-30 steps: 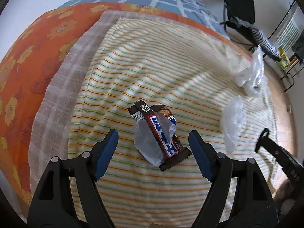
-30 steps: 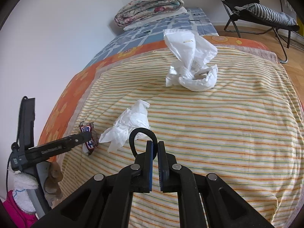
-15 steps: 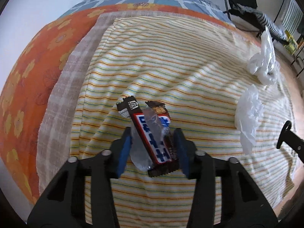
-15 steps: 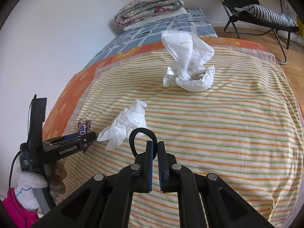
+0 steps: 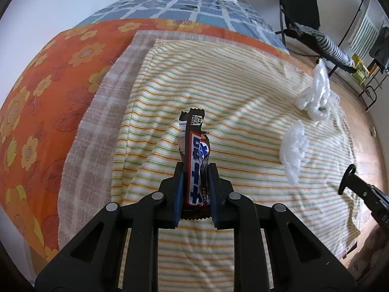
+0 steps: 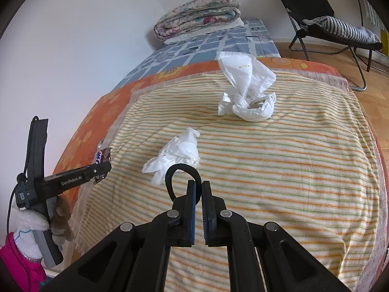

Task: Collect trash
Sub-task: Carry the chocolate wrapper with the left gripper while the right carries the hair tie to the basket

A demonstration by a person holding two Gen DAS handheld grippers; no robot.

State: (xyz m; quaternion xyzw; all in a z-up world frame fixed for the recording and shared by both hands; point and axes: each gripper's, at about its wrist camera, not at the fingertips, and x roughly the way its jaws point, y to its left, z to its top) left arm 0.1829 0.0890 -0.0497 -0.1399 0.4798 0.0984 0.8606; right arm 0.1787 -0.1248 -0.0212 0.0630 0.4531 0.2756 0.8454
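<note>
A brown, red and blue candy wrapper (image 5: 195, 146) stands upright between the blue pads of my left gripper (image 5: 195, 168). The jaws are closing and the pads press on its lower half, just above the striped blanket (image 5: 243, 92). The right wrist view shows the same wrapper (image 6: 102, 155) at the tip of the left gripper (image 6: 104, 169), far left. My right gripper (image 6: 198, 185) is shut with nothing between its pads; a black loop sticks up beside its left finger. A crumpled white tissue (image 6: 177, 150) lies just beyond it, and a white plastic bag (image 6: 248, 90) farther back.
The blanket covers a bed with an orange flowered sheet (image 5: 48, 73) and a blue checked cover. A folded quilt (image 6: 197, 12) lies at the head by the wall. A black folding chair (image 6: 328, 19) stands on the wooden floor to the right.
The left jaws have come together on the candy wrapper and raised it off the blanket, so it now stands on end. The right gripper stays shut and has barely shifted.
</note>
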